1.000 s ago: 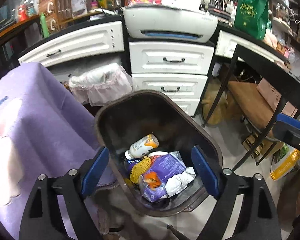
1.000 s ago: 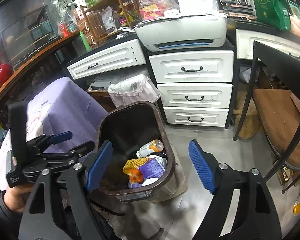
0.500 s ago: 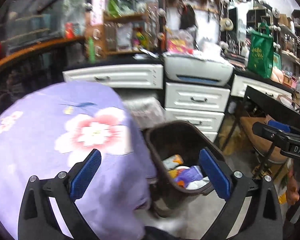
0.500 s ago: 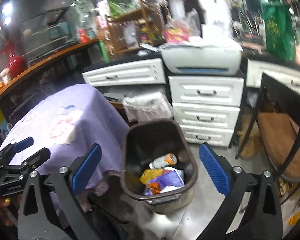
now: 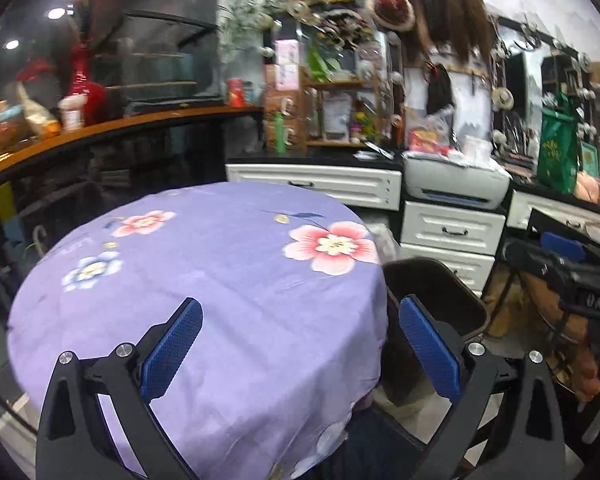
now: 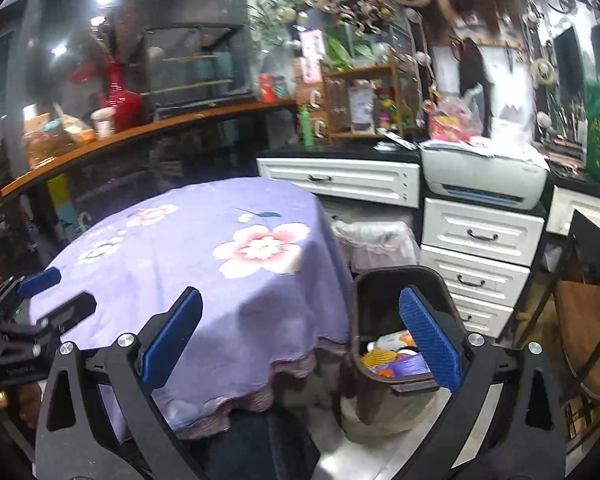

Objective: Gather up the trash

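A dark brown trash bin (image 6: 380,292) stands on the floor right of a round table with a purple flowered cloth (image 6: 228,280). Inside lies trash (image 6: 392,354): a yellow net, purple wrapper, white paper. My right gripper (image 6: 300,300) is open and empty, with its left finger over the cloth and its right finger over the bin. My left gripper (image 5: 300,312) is open and empty above the cloth (image 5: 220,280), with the bin (image 5: 432,292) just past its right finger. The left wrist view hides the bin's contents. Each gripper shows at the edge of the other's view: the right one (image 5: 548,256) and the left one (image 6: 60,294).
White drawers (image 6: 480,236) with a printer (image 6: 484,180) on top stand behind the bin. A second bin lined with a pale bag (image 6: 376,240) sits by the table. A dark desk frame and stool (image 6: 584,296) are to the right. A wooden counter (image 5: 100,132) runs along the left.
Both views have swung up and left, from looking down into the bin to looking across the purple table. The bin now sits low on the right. Both jaws stand slightly wider.
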Available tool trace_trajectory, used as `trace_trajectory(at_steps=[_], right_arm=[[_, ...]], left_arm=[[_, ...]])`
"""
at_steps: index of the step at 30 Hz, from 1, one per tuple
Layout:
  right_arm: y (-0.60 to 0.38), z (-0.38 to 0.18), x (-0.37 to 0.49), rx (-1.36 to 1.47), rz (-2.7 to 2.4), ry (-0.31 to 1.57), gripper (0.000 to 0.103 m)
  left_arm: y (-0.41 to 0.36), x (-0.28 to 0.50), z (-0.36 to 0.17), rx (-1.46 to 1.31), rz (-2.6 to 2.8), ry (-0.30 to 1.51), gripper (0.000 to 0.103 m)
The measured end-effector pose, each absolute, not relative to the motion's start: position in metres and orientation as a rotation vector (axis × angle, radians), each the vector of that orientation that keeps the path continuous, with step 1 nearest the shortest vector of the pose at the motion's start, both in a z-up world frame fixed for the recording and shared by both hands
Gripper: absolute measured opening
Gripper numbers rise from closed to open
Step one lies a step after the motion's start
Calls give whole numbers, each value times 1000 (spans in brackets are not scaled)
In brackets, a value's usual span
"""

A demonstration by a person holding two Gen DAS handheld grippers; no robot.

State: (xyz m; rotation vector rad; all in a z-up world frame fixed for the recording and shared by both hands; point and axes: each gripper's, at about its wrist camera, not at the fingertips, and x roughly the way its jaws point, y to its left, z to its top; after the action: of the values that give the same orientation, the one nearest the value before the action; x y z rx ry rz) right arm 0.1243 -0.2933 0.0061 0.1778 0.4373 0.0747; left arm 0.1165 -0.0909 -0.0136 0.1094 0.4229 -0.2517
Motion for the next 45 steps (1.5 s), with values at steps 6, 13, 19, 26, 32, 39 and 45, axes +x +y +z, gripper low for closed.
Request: trace_trajectory(at_steps=[6, 13, 19, 26, 32, 39, 45], right_arm=[[-274, 12, 91, 148, 120, 408, 97], [-262, 21, 55, 106, 150, 350, 97], [-251, 24, 26, 34, 139, 240, 97], [-260, 26, 23, 75, 133, 209, 97], [-265, 26, 27, 108, 126, 216, 97], [-264, 24, 29, 101, 133, 227, 97], [-262, 23, 29, 97, 138, 228, 97]], left_arm=[[-76, 85, -6, 78, -210, 407, 98], [-63, 53, -4, 42, -146, 377, 98], [-62, 42, -2, 43, -140, 363, 98], [-53, 35, -1, 45, -101, 326, 98], [-50, 37, -2, 42, -73, 329, 98], [-49, 39, -3, 47, -75, 339, 98], [-49, 40, -4, 56, -75, 339, 98]])
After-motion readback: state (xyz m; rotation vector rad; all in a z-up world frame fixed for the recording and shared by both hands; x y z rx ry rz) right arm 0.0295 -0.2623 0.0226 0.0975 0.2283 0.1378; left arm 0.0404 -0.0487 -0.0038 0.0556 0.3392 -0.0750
